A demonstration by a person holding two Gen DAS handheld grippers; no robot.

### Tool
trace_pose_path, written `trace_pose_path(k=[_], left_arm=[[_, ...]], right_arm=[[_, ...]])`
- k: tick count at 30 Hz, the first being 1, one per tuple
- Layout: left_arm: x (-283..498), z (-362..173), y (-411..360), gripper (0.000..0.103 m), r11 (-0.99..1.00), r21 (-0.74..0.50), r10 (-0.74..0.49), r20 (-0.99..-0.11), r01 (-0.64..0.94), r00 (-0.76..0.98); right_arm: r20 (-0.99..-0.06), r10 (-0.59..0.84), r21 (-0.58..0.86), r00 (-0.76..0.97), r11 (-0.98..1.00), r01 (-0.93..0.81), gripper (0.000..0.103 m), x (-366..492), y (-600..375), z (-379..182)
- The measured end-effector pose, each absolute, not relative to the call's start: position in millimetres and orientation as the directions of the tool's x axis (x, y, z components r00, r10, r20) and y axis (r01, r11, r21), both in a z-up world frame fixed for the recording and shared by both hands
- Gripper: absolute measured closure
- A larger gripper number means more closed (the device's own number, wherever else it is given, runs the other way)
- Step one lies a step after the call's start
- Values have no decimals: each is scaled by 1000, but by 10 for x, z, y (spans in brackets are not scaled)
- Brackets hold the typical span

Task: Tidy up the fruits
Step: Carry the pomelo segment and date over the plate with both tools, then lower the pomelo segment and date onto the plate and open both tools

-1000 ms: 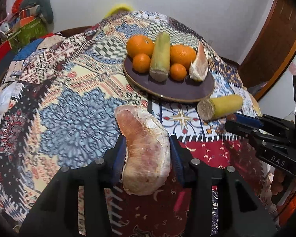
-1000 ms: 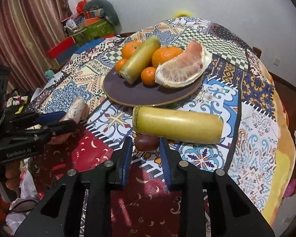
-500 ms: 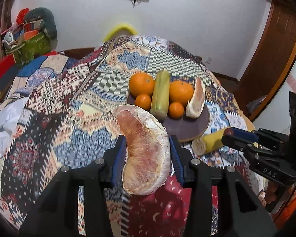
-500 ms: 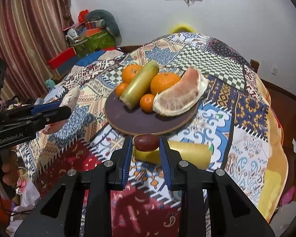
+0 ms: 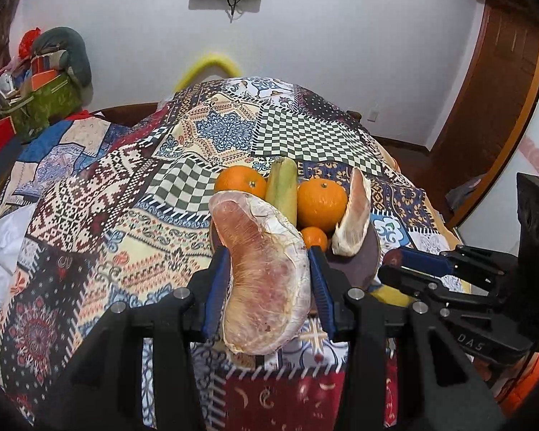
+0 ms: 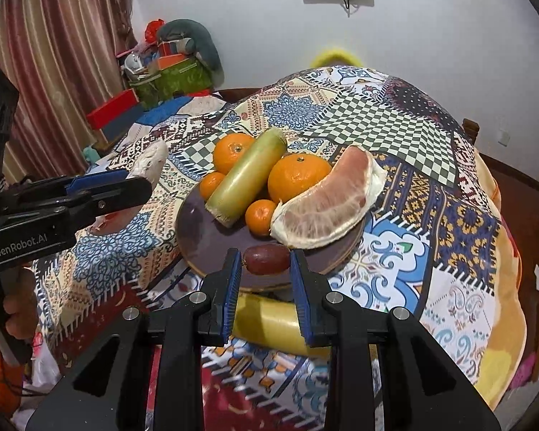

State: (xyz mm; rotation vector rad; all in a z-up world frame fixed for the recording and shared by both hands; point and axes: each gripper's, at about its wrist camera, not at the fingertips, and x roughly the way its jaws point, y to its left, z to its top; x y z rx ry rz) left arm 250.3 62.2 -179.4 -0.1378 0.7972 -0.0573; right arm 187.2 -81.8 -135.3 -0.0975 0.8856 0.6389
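Here my right view alone shows the plate (image 6: 197,248) whole; the right gripper (image 6: 266,269) pinches a red date (image 6: 266,259) over its near rim. My left gripper (image 5: 269,273) clamps a pomelo wedge (image 5: 264,276), lifted beside the plate.

I'm holding a peeled pink pomelo wedge (image 5: 266,283) off the worktop and a small dark-red date (image 6: 266,259) over the plate (image 6: 212,244), which is carrying oranges (image 6: 296,177), a sugarcane piece (image 6: 249,176) and another wedge (image 6: 327,204).

I note matt patchwork cloth (image 6: 395,125) over the table; glossy dark plate (image 6: 204,240); matt black plastic left gripper (image 5: 269,273), ribbed blue pads.
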Motion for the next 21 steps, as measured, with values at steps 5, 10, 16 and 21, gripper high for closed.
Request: trace_pose_path(k=[5, 10, 16, 21], left_arm=[[2676, -1839, 597, 59, 990, -143, -110, -711, 10, 694], [2834, -1917, 557, 59, 990, -142, -112, -718, 12, 687], [2981, -2009, 526, 59, 990, -143, -115, -729, 15, 674], [3031, -2056, 510, 59, 990, -141, -116, -736, 16, 667]], right_arm=[[-755, 478, 180, 449, 810, -559, 78, 1974, -785, -1440], [-767, 478, 193, 427, 808, -557, 78, 2040, -757, -1554], [-774, 482, 202, 409, 802, -562, 77, 2078, -746, -1609], [-776, 490, 215, 397, 797, -565, 77, 2095, -743, -1630]])
